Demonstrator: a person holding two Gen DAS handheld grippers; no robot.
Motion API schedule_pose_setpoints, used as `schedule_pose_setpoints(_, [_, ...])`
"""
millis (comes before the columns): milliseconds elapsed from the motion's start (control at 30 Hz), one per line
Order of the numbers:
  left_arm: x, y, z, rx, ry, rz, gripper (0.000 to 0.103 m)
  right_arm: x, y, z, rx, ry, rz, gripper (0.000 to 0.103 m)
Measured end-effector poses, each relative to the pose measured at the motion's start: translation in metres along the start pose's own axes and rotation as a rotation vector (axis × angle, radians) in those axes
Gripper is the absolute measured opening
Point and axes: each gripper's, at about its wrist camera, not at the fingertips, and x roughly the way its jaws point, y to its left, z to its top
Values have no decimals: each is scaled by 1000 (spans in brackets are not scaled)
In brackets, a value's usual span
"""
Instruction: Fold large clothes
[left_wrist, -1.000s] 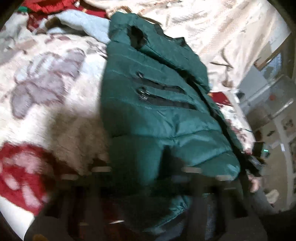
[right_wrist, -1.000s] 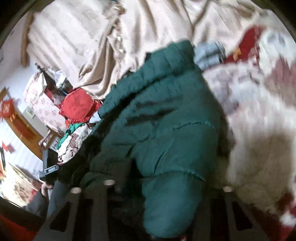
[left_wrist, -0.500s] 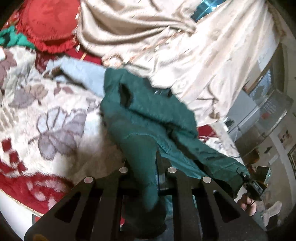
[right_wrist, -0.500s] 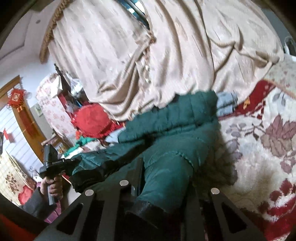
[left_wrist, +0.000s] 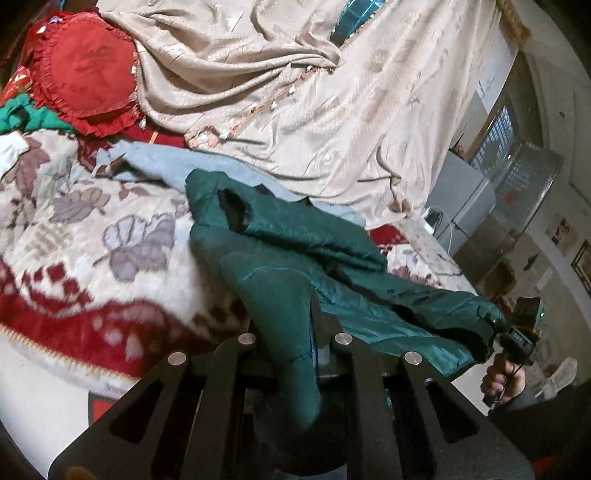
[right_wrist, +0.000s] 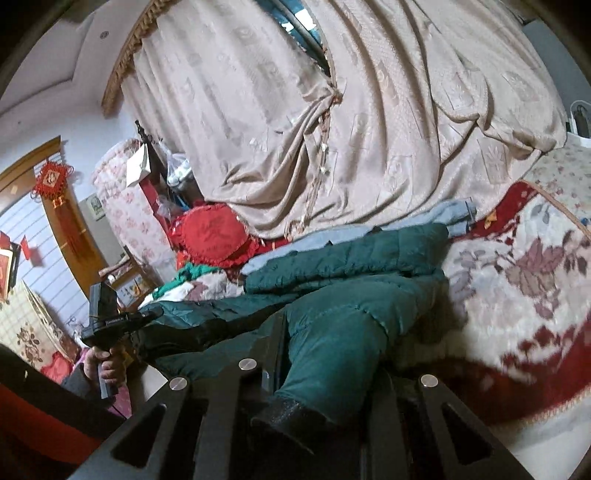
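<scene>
Where fingers stood spread, both grippers (left_wrist: 291, 332) (right_wrist: 332, 354) now pinch green jacket (left_wrist: 295, 236), lifted.

Left hand-held gripper (left_wrist: 291, 343) and right hand-held gripper (right_wrist: 325, 354) both clamp the jacket (left_wrist: 303, 240), seemingly a sleeve each.

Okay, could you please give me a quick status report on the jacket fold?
Left gripper shut on green jacket. Right gripper shut on it too. Jacket part-lifted off the floral blanket; blue garment beneath its far end.
</scene>
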Motion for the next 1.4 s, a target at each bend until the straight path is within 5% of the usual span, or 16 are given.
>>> schedule_pose_setpoints(367, [-25, -18, -13, 52, -39, 39, 10, -22, 25, -17, -95, 18, -70, 16])
schedule_pose_setpoints(600, [-17, -47, 17, 128, -169, 185, 10, -8, 36, 22, -182, -77, -141, 15])
schedule_pose_setpoints(900, [6, -46, 87, 59, -302, 189, 11, 33, 29, 95, -222, -218, -209, 15])
schedule_pose_setpoints(1167, [128, 4, 163, -90, -173, 304, 14, 148, -50, 163, -26, -102, -205, 16])
schedule_pose_setpoints(1400, [244, 58, 171, -97, -39, 442, 15, 258, -126, 174, 61, 58, -321, 16])
